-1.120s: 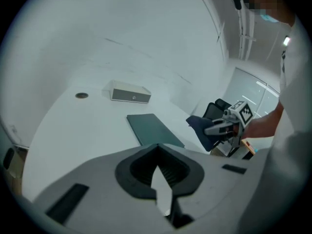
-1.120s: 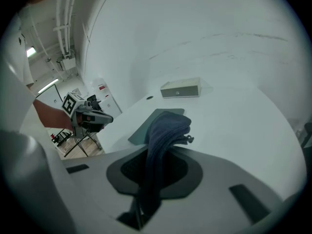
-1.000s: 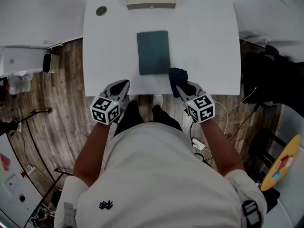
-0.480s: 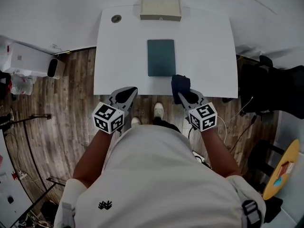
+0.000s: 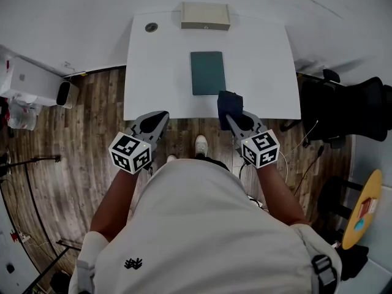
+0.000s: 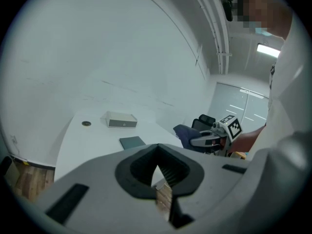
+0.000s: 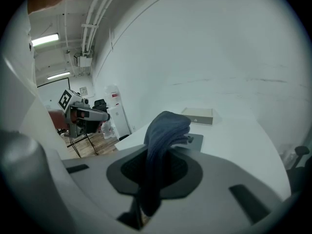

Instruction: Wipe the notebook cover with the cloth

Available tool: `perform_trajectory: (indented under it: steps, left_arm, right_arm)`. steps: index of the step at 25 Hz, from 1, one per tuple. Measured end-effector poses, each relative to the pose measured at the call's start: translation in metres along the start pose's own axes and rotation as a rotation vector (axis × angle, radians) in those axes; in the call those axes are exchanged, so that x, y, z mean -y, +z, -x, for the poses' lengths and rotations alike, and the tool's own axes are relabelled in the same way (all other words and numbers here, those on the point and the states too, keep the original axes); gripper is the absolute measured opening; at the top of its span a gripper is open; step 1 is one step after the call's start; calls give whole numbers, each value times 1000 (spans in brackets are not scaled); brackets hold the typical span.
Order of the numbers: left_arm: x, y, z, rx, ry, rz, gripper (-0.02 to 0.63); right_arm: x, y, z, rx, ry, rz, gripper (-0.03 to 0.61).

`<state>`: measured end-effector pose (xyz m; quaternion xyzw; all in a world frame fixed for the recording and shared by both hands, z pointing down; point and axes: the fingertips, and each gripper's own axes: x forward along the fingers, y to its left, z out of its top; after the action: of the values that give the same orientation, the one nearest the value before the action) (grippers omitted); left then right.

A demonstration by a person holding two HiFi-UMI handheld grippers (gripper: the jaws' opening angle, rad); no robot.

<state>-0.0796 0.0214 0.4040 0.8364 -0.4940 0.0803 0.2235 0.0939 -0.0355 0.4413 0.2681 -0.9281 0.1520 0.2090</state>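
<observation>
A dark teal notebook (image 5: 207, 73) lies flat in the middle of the white table (image 5: 263, 60). It also shows in the left gripper view as the notebook (image 6: 132, 142) and in the right gripper view as the notebook (image 7: 191, 141). My right gripper (image 5: 236, 119) is shut on a dark blue cloth (image 5: 229, 103), held over the table's near edge, just right of and nearer than the notebook. The cloth (image 7: 163, 135) bulges up out of the right gripper (image 7: 156, 165). My left gripper (image 5: 155, 123) hangs off the near edge at the left, shut and empty, as the left gripper (image 6: 157, 168) view also shows.
A beige box (image 5: 205, 15) and a small round disc (image 5: 151, 27) sit at the table's far edge. A black chair (image 5: 361, 112) stands to the right, and a white unit (image 5: 24, 81) on the wooden floor to the left. A yellow round table (image 5: 361, 210) shows at lower right.
The head view has pulled back, so the table looks smaller and farther. Both grippers now sit a little nearer the person. The cloth stays in the right gripper.
</observation>
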Motion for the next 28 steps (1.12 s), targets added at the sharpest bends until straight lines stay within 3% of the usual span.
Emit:
perform_trajectory:
  steps: [28]
  left_arm:
    - [-7, -14, 77, 44, -36, -5, 6]
  right_arm:
    - [-89, 2, 10, 10, -15, 15, 43]
